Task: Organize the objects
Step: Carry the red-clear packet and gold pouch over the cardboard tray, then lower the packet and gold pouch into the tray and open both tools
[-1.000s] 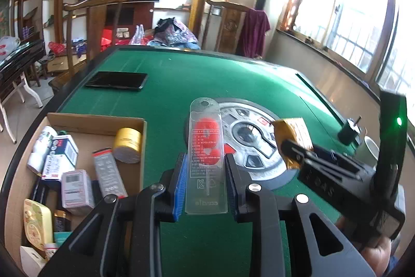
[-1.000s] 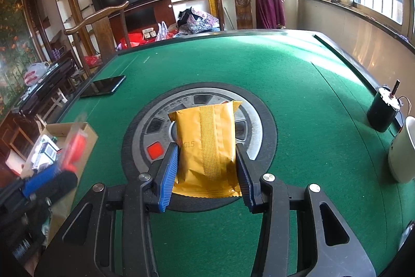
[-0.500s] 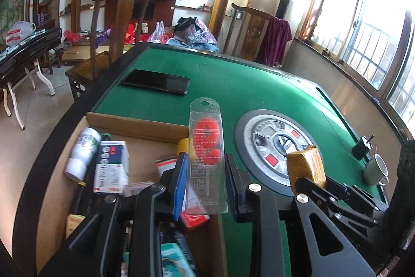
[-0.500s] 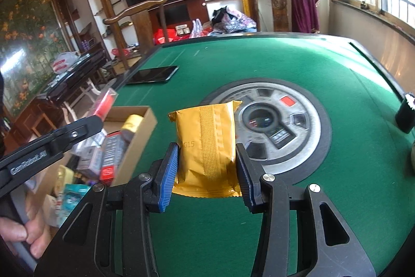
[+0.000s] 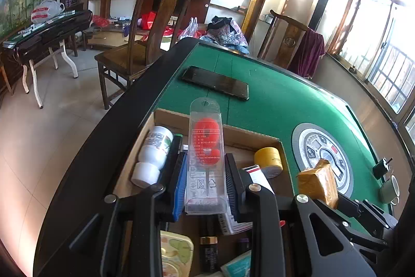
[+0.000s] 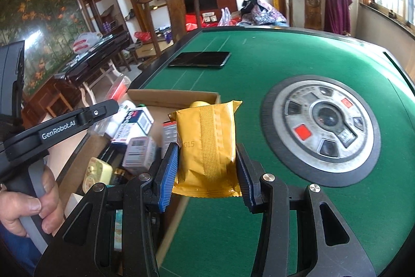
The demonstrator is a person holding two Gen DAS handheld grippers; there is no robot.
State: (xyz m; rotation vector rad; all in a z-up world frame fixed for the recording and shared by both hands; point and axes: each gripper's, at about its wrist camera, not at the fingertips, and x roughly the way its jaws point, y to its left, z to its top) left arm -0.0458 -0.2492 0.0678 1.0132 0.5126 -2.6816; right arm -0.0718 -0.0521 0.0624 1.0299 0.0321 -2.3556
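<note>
A clear plastic blister pack [image 5: 205, 157] with red contents is clamped upright between the pads of the left gripper [image 5: 206, 182], held above an open cardboard box [image 5: 249, 134] of small household items at the edge of a green felt table [image 5: 280, 100]. A yellow foil packet [image 6: 207, 147] is gripped by the right gripper [image 6: 206, 173], held over the box's right wall.
</note>
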